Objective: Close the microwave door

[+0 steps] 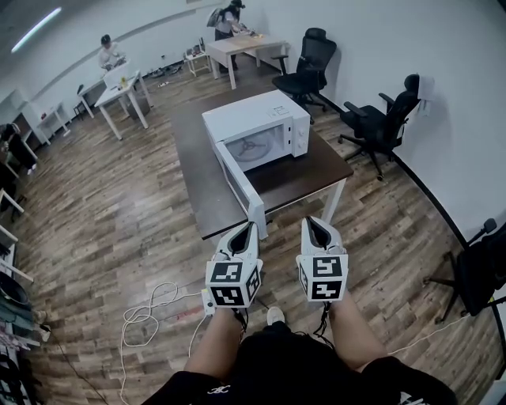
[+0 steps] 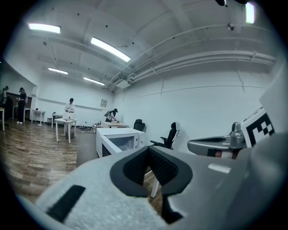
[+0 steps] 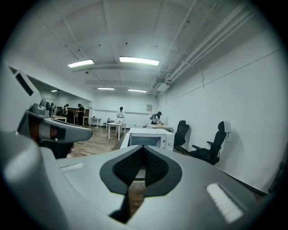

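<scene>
Likely an open office or lab: black swivel chairs [image 1: 315, 49], white desks [image 1: 111, 96], ceiling strip lights [image 2: 110, 48].

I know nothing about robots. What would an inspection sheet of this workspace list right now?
Surface: dark brown table, standing on a wood floor.
Job's things: white microwave on the table; its door is swung wide open toward the person.
Clutter: nothing seen on the table besides the microwave.
Grippers: left gripper and right gripper side by side, short of the table, jaws together, both empty.
Cables: white cable looped on the floor at the left.
Surroundings: two black office chairs by the wall; people at white tables far back.
</scene>
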`<state>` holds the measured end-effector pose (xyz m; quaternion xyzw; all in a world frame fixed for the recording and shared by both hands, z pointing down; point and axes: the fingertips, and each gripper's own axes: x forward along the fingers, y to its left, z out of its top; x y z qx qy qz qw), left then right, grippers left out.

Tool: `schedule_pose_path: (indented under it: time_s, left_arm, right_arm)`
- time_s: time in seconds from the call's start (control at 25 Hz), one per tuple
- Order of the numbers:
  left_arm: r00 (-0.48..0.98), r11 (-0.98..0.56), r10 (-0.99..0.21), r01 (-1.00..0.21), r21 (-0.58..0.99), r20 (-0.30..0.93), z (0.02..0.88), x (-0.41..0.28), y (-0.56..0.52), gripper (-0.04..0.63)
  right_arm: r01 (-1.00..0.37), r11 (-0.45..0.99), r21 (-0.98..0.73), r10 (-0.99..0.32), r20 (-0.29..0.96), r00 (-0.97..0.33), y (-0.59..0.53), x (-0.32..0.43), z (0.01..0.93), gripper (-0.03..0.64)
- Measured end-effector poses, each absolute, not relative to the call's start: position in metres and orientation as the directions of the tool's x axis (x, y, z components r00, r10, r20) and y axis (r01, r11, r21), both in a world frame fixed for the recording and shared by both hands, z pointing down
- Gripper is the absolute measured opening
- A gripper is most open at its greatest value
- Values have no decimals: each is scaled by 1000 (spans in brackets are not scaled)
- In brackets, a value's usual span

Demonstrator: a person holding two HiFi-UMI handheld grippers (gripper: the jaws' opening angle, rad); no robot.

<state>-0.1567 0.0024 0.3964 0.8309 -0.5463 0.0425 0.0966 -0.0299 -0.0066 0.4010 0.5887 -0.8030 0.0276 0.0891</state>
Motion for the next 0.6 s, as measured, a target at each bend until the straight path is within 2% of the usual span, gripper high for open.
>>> schedule_pose_path:
  time_s: [0.6]
  left_arm:
    - [440,-429,-889,-897,101,129,370,-151,-118,11]
  right_arm:
    - [-957,286,38,-950,141,-278,-124,-28,383,9]
